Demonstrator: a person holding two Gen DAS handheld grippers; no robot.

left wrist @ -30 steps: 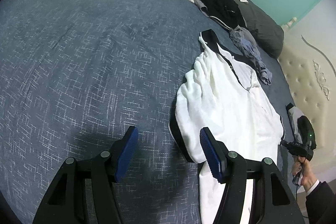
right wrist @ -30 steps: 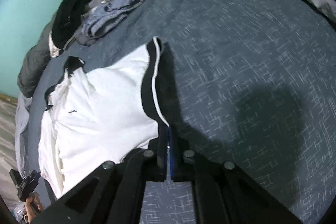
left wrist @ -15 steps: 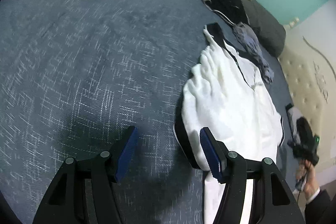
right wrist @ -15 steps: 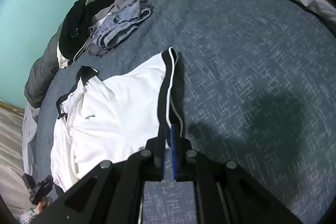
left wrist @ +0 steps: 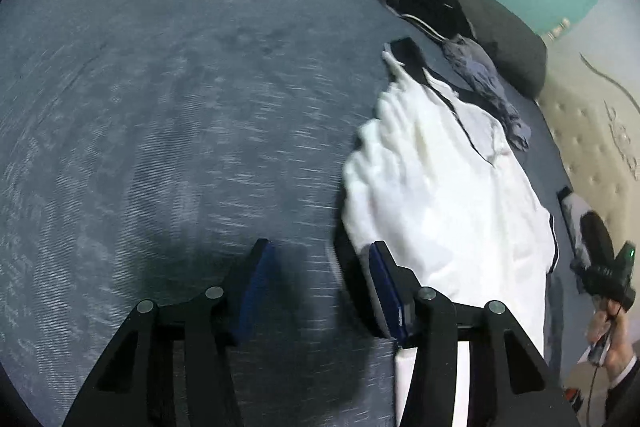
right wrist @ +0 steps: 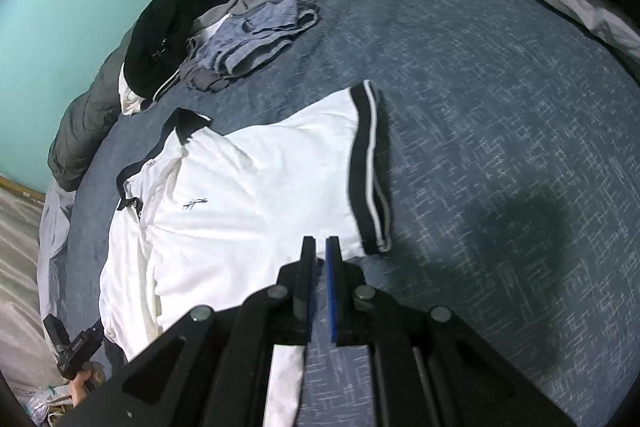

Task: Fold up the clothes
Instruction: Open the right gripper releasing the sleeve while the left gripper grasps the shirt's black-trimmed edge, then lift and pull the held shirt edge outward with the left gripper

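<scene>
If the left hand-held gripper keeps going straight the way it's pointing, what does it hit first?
Probably the blue bedspread: the left hand-held gripper, its jaws closing with nothing between them, aims at bare cover just beside the white shirt. Its right finger may brush the shirt's edge; depth is unclear.

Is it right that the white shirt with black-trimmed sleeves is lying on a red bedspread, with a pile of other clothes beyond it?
Not quite. The bedspread is dark blue-grey, not red, as the right wrist view shows. The rest holds: the white shirt with black-trimmed sleeves lies on it, and a pile of other clothes sits beyond it.
</scene>
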